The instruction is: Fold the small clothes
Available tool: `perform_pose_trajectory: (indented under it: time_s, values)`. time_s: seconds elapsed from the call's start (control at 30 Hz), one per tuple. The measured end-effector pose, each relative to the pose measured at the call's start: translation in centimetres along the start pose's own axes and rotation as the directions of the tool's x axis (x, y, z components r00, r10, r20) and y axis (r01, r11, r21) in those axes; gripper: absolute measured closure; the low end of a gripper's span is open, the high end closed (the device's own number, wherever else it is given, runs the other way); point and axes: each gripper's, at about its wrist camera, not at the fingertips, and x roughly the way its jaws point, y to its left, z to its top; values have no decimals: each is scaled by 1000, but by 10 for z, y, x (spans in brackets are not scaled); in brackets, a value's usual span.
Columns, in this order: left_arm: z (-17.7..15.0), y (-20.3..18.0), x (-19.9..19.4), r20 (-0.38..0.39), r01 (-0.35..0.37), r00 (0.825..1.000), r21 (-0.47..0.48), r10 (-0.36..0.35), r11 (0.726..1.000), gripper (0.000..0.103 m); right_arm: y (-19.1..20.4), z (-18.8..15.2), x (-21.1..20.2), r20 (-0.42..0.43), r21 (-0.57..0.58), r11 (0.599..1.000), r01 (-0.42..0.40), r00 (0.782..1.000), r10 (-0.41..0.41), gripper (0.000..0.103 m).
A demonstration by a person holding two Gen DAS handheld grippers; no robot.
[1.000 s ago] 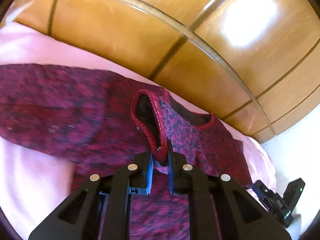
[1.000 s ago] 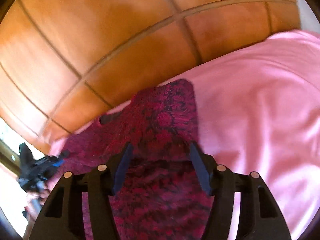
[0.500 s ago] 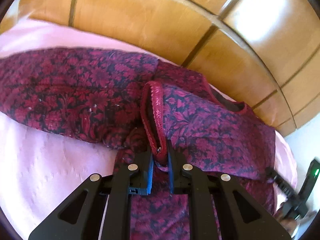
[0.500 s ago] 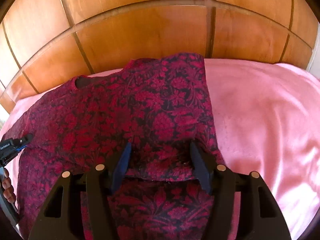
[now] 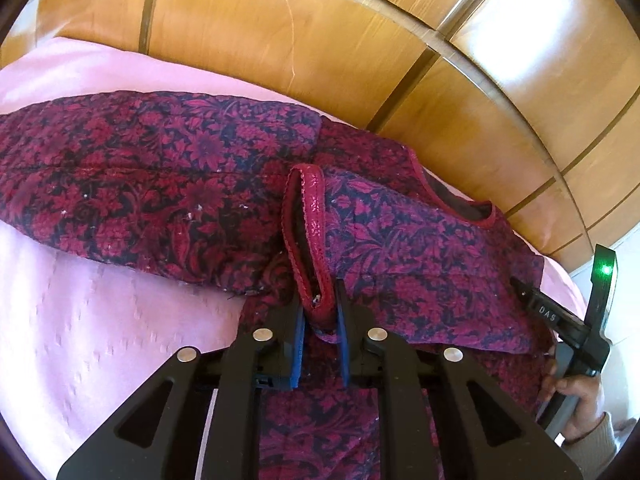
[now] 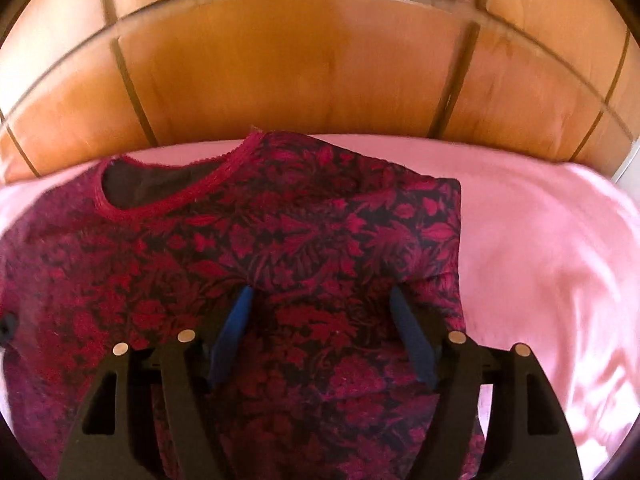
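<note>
A dark red floral garment is laid across a pink bedsheet on a bed, close under a wooden panelled headboard. Its neckline is seen lying toward the headboard, and one sleeve is stretched out flat to the side. The trimmed cuff of the other sleeve is pinched between the closed jaws of the left hand-held gripper and held up over the body of the garment, so a first sleeve fold is judged to be under way but not laid down. The right hand-held gripper is spread wide with nothing between its fingers, poised over the cloth. The outstretched sleeve and the body folds are judged yet to be done.
</note>
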Motion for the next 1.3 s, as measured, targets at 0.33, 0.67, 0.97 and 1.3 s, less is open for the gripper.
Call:
perform_pose_trajectory:
  time_s: [0.33, 0.67, 0.97, 1.3]
  values:
    - [-3, 72, -59, 111, 45, 994, -226, -20, 973, 58, 10, -48, -80, 135, -29, 998, -56, 989, 59, 19]
    - [-2, 231, -123, 193, 56, 979, -568, 67, 821, 58, 62, -128, -85, 103, -202, 977, -76, 990, 98, 16]
    - [14, 302, -133, 301, 168, 950, -724, 88, 669, 55, 42, -125, -69, 56, -102, 983, -155, 985, 162, 2]
    - [55, 319, -121, 228, 48, 957, -734, 180, 677, 87, 46, -129, -71, 72, -110, 984, -139, 987, 147, 2]
